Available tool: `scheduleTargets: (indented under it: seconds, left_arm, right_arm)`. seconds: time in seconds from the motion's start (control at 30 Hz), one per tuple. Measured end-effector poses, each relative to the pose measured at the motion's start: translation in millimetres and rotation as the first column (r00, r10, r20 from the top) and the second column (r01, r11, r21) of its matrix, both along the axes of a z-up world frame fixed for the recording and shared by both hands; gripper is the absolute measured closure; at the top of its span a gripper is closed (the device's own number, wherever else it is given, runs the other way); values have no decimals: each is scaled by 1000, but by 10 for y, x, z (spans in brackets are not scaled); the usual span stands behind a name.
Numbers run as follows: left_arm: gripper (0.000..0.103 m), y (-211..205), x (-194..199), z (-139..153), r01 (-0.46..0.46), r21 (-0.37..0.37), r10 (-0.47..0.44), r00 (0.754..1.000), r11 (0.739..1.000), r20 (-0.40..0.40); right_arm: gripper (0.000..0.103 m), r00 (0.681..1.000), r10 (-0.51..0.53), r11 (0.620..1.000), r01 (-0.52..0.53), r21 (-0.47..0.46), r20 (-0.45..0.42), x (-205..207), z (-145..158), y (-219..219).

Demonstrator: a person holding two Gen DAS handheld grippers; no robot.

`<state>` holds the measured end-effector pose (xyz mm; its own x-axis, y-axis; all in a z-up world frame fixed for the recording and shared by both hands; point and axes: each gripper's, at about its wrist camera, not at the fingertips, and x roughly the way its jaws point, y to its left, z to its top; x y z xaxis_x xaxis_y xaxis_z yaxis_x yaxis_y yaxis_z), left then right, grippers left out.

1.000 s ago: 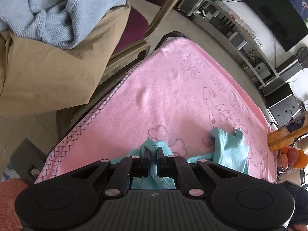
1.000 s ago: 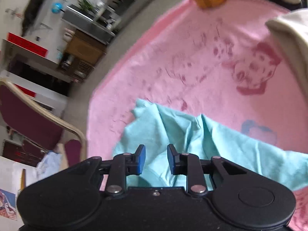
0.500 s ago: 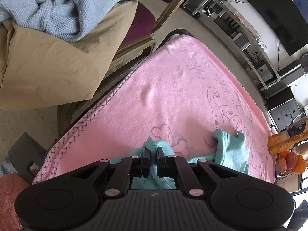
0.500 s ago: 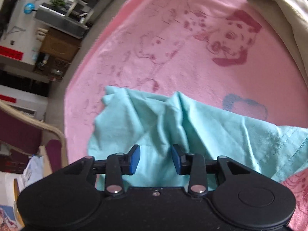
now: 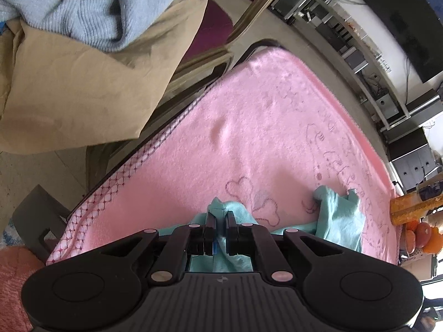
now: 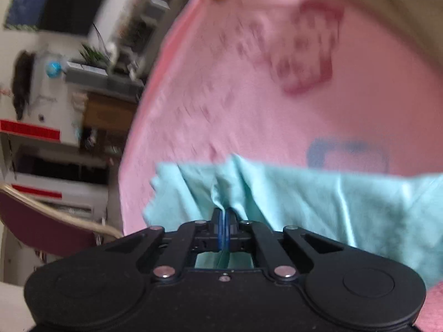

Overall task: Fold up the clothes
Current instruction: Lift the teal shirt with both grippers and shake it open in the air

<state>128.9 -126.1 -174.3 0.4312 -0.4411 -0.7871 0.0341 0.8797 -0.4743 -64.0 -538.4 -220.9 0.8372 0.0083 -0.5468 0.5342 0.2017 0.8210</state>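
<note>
A light teal garment (image 5: 339, 221) lies crumpled on a pink towel (image 5: 263, 138) that covers the table. My left gripper (image 5: 220, 217) is shut on a bunched fold of the teal garment at the towel's near side. In the right wrist view the same teal garment (image 6: 318, 193) spreads across the pink towel (image 6: 249, 96), and my right gripper (image 6: 224, 215) is shut on a pinched ridge of it. That view is blurred by motion.
A tan cloth (image 5: 83, 83) with a pale blue knit sweater (image 5: 97, 8) on top hangs over a chair at the left. An orange bottle (image 5: 412, 207) and fruit (image 5: 420, 235) stand at the towel's right end. A cream garment (image 6: 387, 8) lies at the far right.
My right gripper went from open over the teal garment to shut on a fold of it, and is moving. The left gripper stays shut on its fold.
</note>
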Motion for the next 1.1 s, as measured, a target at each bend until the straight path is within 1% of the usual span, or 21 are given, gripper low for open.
scheduleTargets:
  seconds: [0.1, 0.17, 0.23, 0.3, 0.37, 0.43, 0.47, 0.53, 0.57, 0.6, 0.67, 0.73, 0.77, 0.83, 0.87, 0.93, 1.0, 1.07, 1.1]
  left_arm:
    - [100, 33, -33, 183, 5, -42, -2, 998, 999, 60]
    - [101, 31, -88, 547, 29, -94, -13, 986, 995, 164]
    - [101, -2, -159, 1057, 75, -145, -31, 958, 987, 286]
    - [101, -13, -297, 1600, 127, -193, -36, 908, 973, 417]
    - [101, 4, -515, 2115, 185, -238, -29, 841, 953, 541]
    - [101, 60, -777, 2478, 224, -272, -4, 778, 936, 628]
    - [101, 70, -882, 2559, 230, -275, 2, 764, 934, 645]
    - [101, 57, -1007, 2580, 226, -250, -19, 776, 941, 630]
    - [101, 56, -1064, 2586, 227, -241, -29, 783, 944, 621]
    - [102, 94, -1077, 2556, 241, -259, -39, 799, 935, 600]
    - [102, 246, -1098, 2497, 277, -345, -41, 829, 897, 558]
    - [101, 363, -1145, 2483, 277, -376, -29, 836, 884, 548]
    - [101, 347, -1139, 2466, 276, -359, -42, 839, 892, 542]
    - [101, 232, -1042, 2381, 269, -313, -91, 870, 911, 484]
    - [101, 166, -980, 2305, 261, -300, -109, 891, 918, 441]
    - [101, 76, -833, 2100, 244, -275, -130, 917, 930, 376]
    - [101, -5, -666, 1900, 227, -240, -140, 933, 944, 331]
    - [101, -92, -488, 1708, 210, -201, -146, 945, 957, 294]
    - [101, -187, -362, 1626, 200, -166, -150, 950, 966, 274]
  right_arm:
    - [101, 997, -54, 998, 55, -33, 53, -90, 270, -29]
    - [101, 991, -72, 992, 83, -91, 116, -178, 729, -63]
    - [101, 981, -87, 981, 115, -157, 175, -283, 1204, -97]
    - [101, 959, -80, 958, 149, -244, 271, -482, 1758, -66]
    - [101, 927, -64, 921, 197, -336, 370, -743, 2280, 15]
    - [101, 887, -45, 871, 261, -416, 460, -1049, 2677, 152]
    - [101, 885, -39, 856, 269, -442, 464, -1162, 2774, 207]
    - [101, 891, -29, 829, 275, -487, 454, -1371, 2926, 310]
    - [101, 905, -34, 831, 262, -490, 425, -1416, 2933, 325]
    - [101, 913, -37, 834, 252, -491, 406, -1416, 2920, 326]
    - [101, 927, -40, 837, 236, -495, 374, -1403, 2894, 327]
    - [101, 939, -42, 839, 219, -497, 341, -1390, 2867, 328]
    - [101, 945, -44, 841, 210, -499, 325, -1384, 2854, 328]
    - [101, 955, -46, 844, 193, -501, 292, -1371, 2827, 328]
    - [101, 960, -47, 845, 185, -501, 275, -1365, 2814, 329]
    - [101, 969, -49, 848, 168, -502, 241, -1352, 2787, 329]
    - [101, 977, -51, 851, 151, -503, 208, -1339, 2761, 330]
    - [101, 985, -70, 869, 137, -476, 157, -1222, 2590, 265]
    - [101, 988, -79, 878, 130, -461, 129, -1112, 2494, 220]
